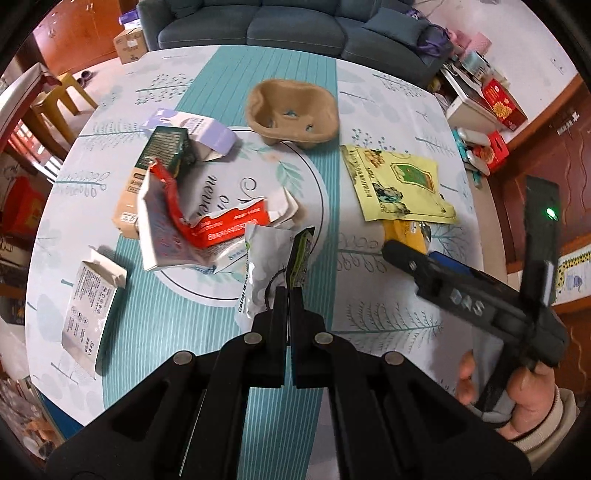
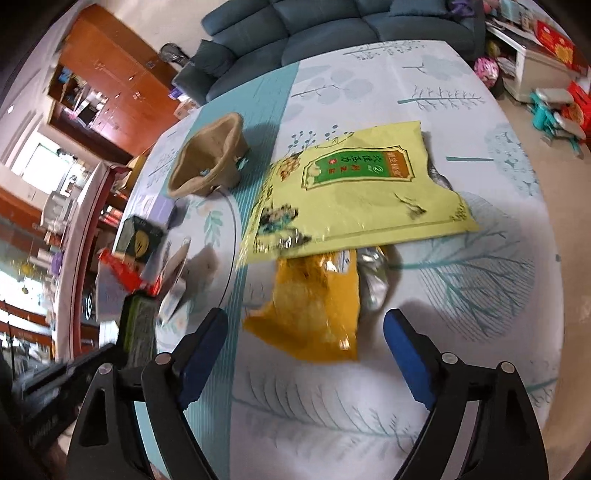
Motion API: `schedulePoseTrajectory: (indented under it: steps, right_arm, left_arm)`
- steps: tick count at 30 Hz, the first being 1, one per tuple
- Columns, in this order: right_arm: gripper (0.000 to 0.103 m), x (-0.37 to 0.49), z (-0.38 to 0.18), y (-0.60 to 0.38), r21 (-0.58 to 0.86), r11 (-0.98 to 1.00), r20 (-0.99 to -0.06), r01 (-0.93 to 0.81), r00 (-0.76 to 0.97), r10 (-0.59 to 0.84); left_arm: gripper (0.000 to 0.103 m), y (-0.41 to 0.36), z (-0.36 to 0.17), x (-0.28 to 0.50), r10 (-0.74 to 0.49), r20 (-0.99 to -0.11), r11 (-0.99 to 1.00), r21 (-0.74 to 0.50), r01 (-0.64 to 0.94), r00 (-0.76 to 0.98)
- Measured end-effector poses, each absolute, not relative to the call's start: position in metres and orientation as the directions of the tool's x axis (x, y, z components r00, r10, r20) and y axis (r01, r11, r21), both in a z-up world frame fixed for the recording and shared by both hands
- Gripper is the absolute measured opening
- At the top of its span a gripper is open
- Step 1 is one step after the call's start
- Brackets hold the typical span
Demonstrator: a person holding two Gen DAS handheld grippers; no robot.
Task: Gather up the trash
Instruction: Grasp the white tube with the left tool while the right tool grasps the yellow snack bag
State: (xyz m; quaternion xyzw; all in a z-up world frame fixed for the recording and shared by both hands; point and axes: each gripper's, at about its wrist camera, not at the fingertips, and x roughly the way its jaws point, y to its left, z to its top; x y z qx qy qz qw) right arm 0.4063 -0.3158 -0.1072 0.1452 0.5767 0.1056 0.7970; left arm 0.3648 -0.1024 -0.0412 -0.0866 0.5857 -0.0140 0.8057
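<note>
My left gripper [image 1: 289,291] is shut on a small green-and-black packet [image 1: 302,254], which sticks up from between the pads above the table. The same packet [image 2: 138,328] shows at the left edge of the right wrist view. A white pouch [image 1: 258,266] lies just behind it. My right gripper [image 2: 306,315] stands open, pointing down over an orange crisp bag [image 2: 314,314] that lies flat between its blue pads [image 2: 406,354] without touching them. A large yellow pouch [image 2: 362,192] overlaps the far end of the orange bag. In the left wrist view the right gripper [image 1: 406,254] reaches in from the right, held by a hand [image 1: 528,402].
A brown pulp cup carrier [image 1: 291,110] sits at the far middle of the table [image 1: 388,325]. Torn red, white and green cartons [image 1: 192,214] are heaped at the left, with a white box [image 1: 92,302] near the left edge. A blue sofa [image 1: 258,26] stands beyond the table.
</note>
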Motion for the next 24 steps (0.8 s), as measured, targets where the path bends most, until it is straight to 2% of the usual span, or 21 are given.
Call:
schedulePoseTrajectory:
  steps: [5,7,9,11,16,17,19,24]
  right_arm:
    - [0.088,0.42,-0.114,-0.301,0.223,0.975,-0.925,0.0,0.315,0.211]
    - [0.082,0.42,-0.115,-0.294,0.166,0.986,-0.932,-0.024,0.324,0.165]
    - [0.059,0.418,-0.115,-0.289,0.086,0.995,-0.935,-0.044,0.341,0.096]
    - [0.046,0.416,-0.115,-0.288,0.046,0.997,-0.934,-0.056,0.351,0.063]
    - [0.033,0.408,-0.111,-0.291,0.062,0.995,-0.929,-0.074,0.36,0.084]
    - [0.027,0.405,-0.108,-0.291,0.067,0.995,-0.926,-0.078,0.366,0.091]
    - [0.009,0.398,-0.104,-0.292,0.095,0.992,-0.925,-0.088,0.361,0.12]
    - [0.007,0.372,-0.1,-0.29,0.153,0.984,-0.924,-0.097,0.338,0.177]
  left_arm:
    - [0.0,-0.095,-0.043,0.36,-0.118,-0.944,0.983,-0.156,-0.101,0.308]
    - [0.0,-0.093,-0.045,0.358,-0.117,-0.945,0.982,-0.156,-0.108,0.305]
    - [0.0,-0.091,-0.046,0.356,-0.116,-0.946,0.981,-0.157,-0.113,0.304]
    - [0.0,-0.089,-0.047,0.355,-0.117,-0.946,0.98,-0.159,-0.117,0.303]
    - [0.0,-0.087,-0.045,0.35,-0.118,-0.944,0.981,-0.159,-0.114,0.307]
    - [0.0,-0.087,-0.044,0.349,-0.117,-0.944,0.981,-0.159,-0.112,0.309]
    - [0.0,-0.087,-0.041,0.345,-0.118,-0.942,0.981,-0.159,-0.107,0.314]
    - [0.0,-0.085,-0.03,0.331,-0.116,-0.935,0.985,-0.152,-0.083,0.336]
